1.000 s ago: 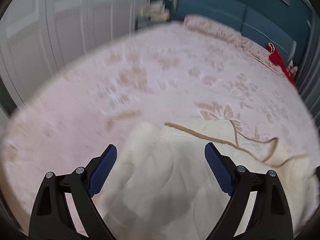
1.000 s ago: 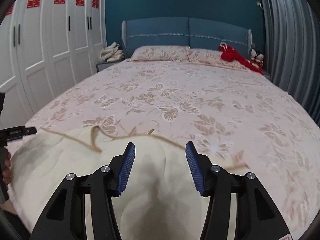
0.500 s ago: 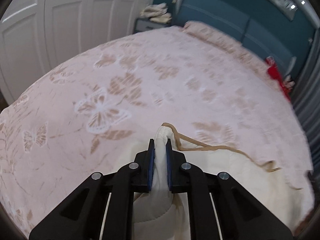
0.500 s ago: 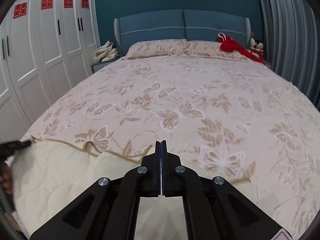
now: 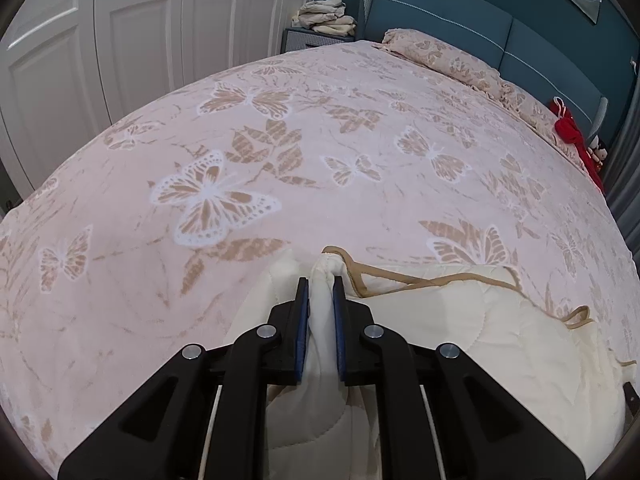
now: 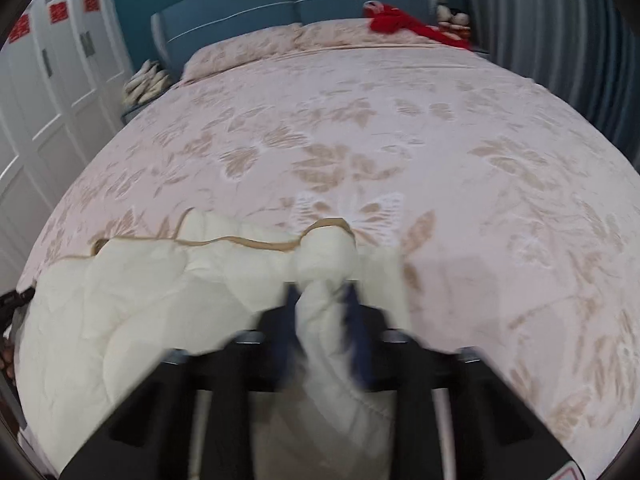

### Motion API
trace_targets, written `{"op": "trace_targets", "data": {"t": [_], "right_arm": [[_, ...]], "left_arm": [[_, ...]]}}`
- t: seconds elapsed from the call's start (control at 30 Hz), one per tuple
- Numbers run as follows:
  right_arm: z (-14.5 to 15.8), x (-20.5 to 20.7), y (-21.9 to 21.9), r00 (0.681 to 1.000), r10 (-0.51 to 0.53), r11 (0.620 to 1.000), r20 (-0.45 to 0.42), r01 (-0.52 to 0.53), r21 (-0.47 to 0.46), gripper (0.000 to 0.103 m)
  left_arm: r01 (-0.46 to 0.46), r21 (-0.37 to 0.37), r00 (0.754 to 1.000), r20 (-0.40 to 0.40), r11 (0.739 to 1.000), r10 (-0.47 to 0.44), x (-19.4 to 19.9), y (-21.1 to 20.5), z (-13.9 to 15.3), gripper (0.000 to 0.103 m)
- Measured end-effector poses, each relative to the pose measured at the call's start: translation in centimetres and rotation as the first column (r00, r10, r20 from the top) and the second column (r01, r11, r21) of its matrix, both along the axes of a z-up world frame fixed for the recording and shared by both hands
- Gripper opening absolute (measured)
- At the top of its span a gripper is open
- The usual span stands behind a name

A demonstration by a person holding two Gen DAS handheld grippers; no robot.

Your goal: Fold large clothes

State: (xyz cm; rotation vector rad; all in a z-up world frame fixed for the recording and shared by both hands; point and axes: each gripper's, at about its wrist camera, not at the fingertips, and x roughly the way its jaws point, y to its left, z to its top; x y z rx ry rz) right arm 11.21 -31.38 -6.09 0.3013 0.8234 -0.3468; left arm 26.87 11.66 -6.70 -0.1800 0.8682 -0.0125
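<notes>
1. With both corners of the quilt (image 5: 460, 320) pinched, grip step looks done; fold itself not yet begun. Lies bunched at the near end of the bed (image 5: 280, 140), tan-piped edge facing the headboard.
2. Left gripper (image 5: 321, 312): clamped on a gathered wad of the quilt's left corner, cloth squeezed between the blue pads (image 5: 303, 320). Pointed steeply down toward the bed, sharp in frame.
3. Right gripper (image 6: 322, 312): jaws have just been opening slightly after closing, yet cloth sits bunched between them and looks gripped. Quilt (image 6: 160, 300) spreads leftward from it. Aimed downward too, view smeared with motion.
4. Far left in the right view, a dark sliver that may be the other gripper; too little showing to tell.
5. Next move, as judged: lift both corners together, level with each other, and carry them forward up the bed to lay the near edge over.
6. Risk, as judged: thick padding slipping from the right jaws if pulled unevenly.
</notes>
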Motion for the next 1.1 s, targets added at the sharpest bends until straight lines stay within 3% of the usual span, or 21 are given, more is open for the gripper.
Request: {"op": "trace_targets", "data": {"t": [0.1,0.17,0.37,0.53,0.67,0.77,0.83,0.93,1.0,1.1], "right_arm": [[2.4,-0.3,0.2,0.995,-0.010,0.999,0.097,0.014,-0.038,0.007],[3.1,-0.4,-0.1,0.992,-0.040,0.998,0.122,0.046,-0.053,0.006],[-2.7,1.4,0.6,0.999,-0.038,0.989,-0.036,0.032,-0.146,0.006],[-3.8,2.0,0.8,0.996,-0.022,0.988,-0.084,0.009,-0.157,0.010],[-1.8,1.5,0.6,0.997,-0.044,0.990,-0.070,0.033,-0.139,0.016],[3.1,-0.6,1.8,0.994,-0.071,0.989,0.079,0.080,-0.127,0.021],[6.0,-0.8,4.0,0.989,-0.014,0.993,0.147,0.031,-0.113,0.021],[7.1,1.0,8.0,0.982,0.109,0.993,0.156,-0.101,-0.060,0.021],[6.3,2.6,10.4,0.974,0.181,0.983,0.137,-0.181,-0.006,0.019],[3.8,4.9,13.6,0.964,0.256,0.966,0.075,-0.257,0.006,0.012]], "left_arm": [[-0.006,-0.007,0.999,0.036,1.000,0.006,-0.2,0.5,1.4,0.010],[-0.002,0.006,1.000,0.020,1.000,0.002,0.2,0.5,1.0,0.010],[0.007,0.047,0.999,-0.039,0.999,-0.006,1.1,-0.3,-1.8,0.011],[0.011,0.085,0.998,-0.058,0.996,-0.006,1.3,-0.8,-3.0,0.014],[0.016,0.122,0.999,-0.053,0.992,-0.009,0.9,-1.0,-1.0,0.019],[0.001,0.078,1.000,0.029,0.997,-0.003,-1.3,-0.5,3.7,0.036],[0.023,0.038,0.994,0.102,0.999,-0.026,-3.0,-1.3,7.1,0.048],[0.119,0.026,0.981,0.150,0.993,-0.121,-4.3,-4.5,9.8,0.054],[0.226,0.023,0.966,0.122,0.974,-0.227,-4.5,-8.0,9.4,0.054],[0.285,0.086,0.953,0.077,0.955,-0.291,-4.4,-11.9,6.6,0.054]]}}
